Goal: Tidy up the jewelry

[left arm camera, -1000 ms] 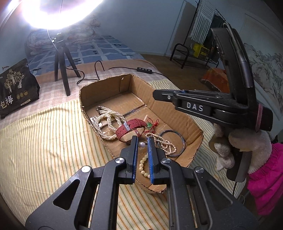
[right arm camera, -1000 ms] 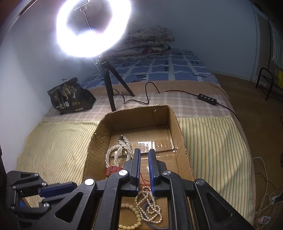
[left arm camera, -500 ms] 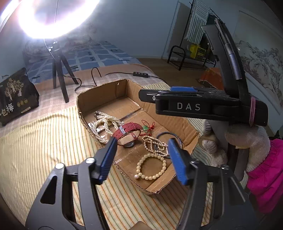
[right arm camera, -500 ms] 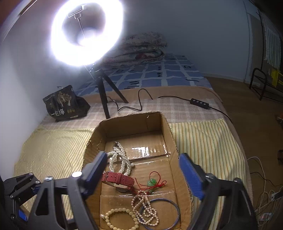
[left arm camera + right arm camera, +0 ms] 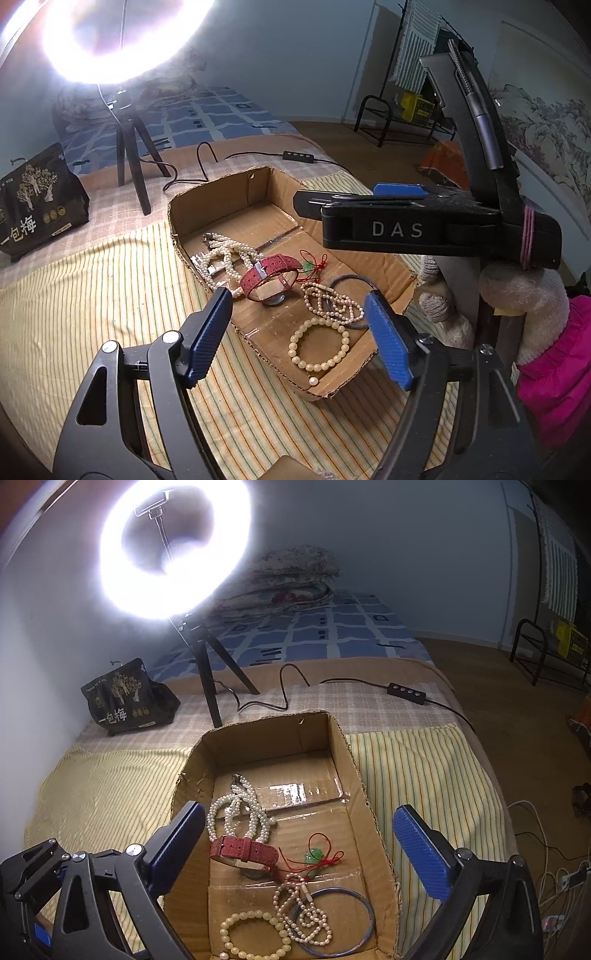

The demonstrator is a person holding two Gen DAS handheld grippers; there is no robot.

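Jaws of both the left hand-held gripper (image 5: 297, 338) and right hand-held gripper (image 5: 299, 853), pinched together earlier, are opening, empty, above the cardboard box (image 5: 354, 768).

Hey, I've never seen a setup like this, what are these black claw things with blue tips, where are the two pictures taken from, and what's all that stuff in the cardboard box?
There is no robot here. A person holds a hand tool in each hand, each ending in a two-finger gripper with blue pads. A camera sits on each tool and looks forward along its fingers, so one picture comes from the left gripper and the other from the right gripper. In the left picture you also see the right tool from the side, marked DAS.

Both look down at a cardboard box on a striped bed cover. Inside lie a pearl necklace, a red watch, a red cord with a green charm, a small bead strand, a blue bangle and a cream bead bracelet.

Both grippers' jaws are opening and nothing is held.
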